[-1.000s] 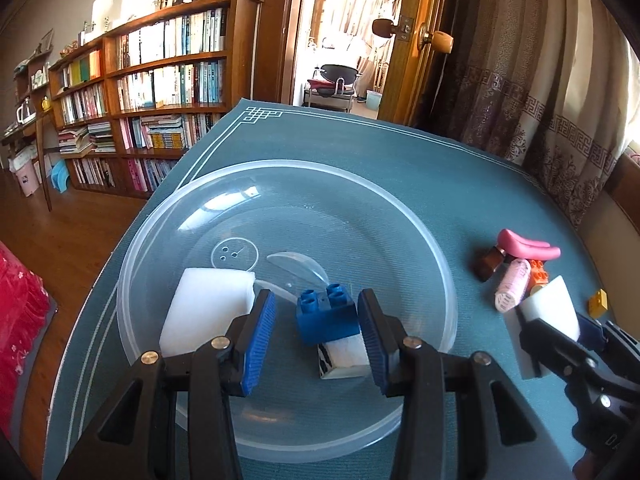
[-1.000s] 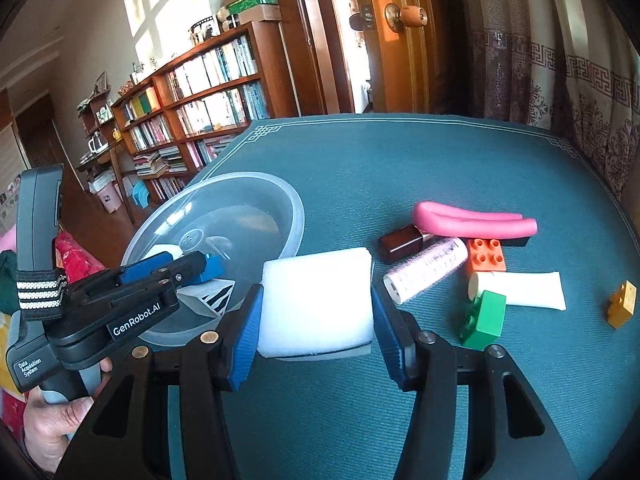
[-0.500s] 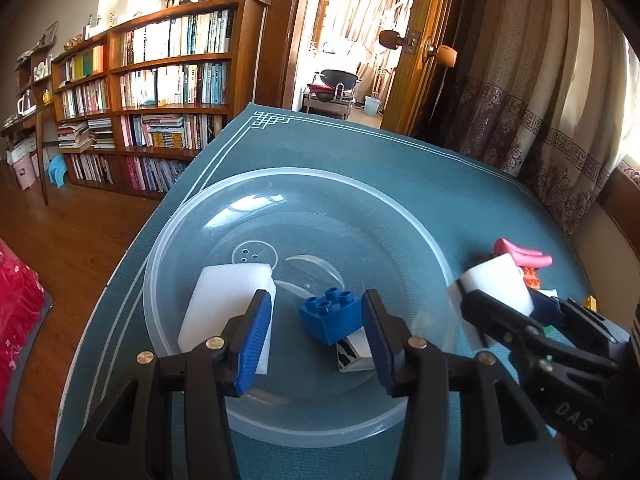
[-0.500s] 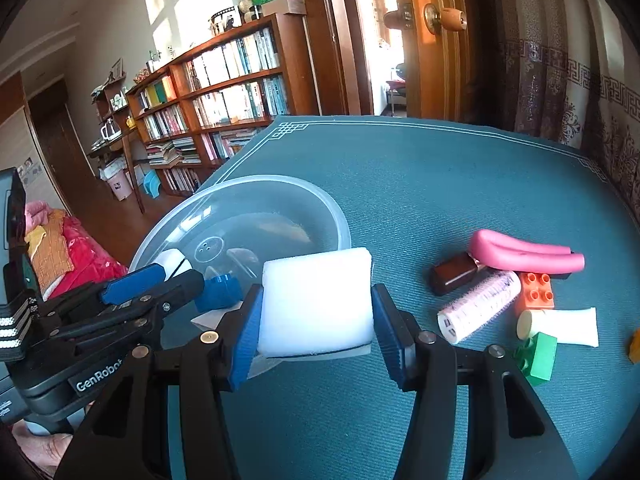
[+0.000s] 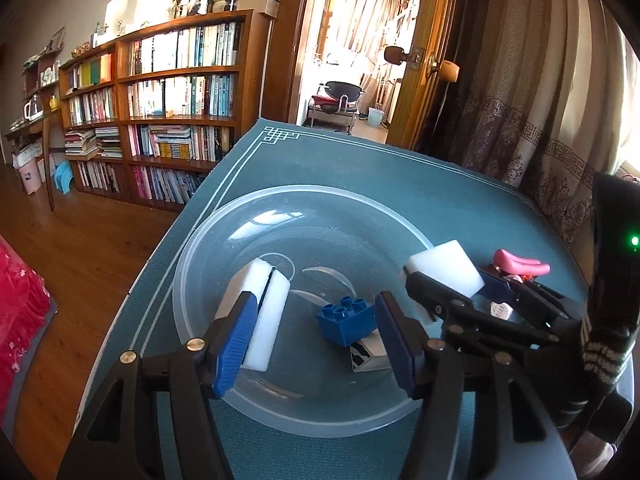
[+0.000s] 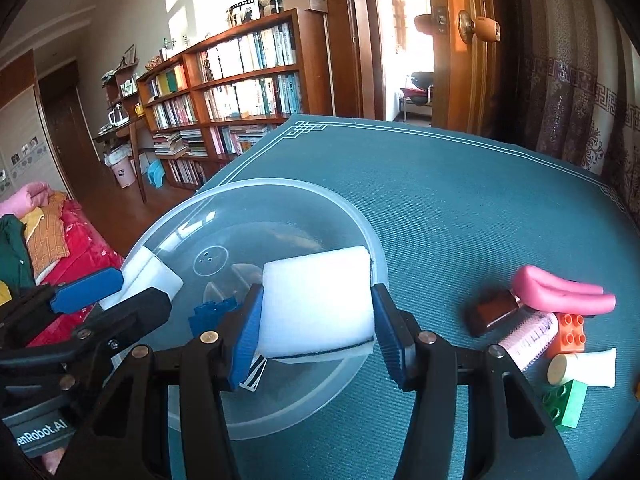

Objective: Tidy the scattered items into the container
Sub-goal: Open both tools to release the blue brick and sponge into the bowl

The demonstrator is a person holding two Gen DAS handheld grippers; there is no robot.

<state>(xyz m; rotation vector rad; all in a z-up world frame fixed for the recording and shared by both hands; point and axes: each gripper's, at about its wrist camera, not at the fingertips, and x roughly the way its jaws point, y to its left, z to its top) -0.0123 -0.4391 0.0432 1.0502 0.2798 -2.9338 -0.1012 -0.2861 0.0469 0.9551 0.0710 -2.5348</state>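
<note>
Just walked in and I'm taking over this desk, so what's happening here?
A person with tongs in each hand is tidying items into the clear bowl. The right tongs grip a white sponge over the bowl's rim. The left tongs hang open above the bowl, holding nothing. A blue brick and another white sponge lie inside. The pink tube, orange brick and green brick wait on the table.

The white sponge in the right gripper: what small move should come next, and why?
Probably open the right gripper and let the white sponge drop. It is clamped between the blue pads, already over the clear bowl just inside its near rim, with bare bowl floor beneath. The left gripper hangs open and empty over the blue brick, off to the side of the drop.
</note>
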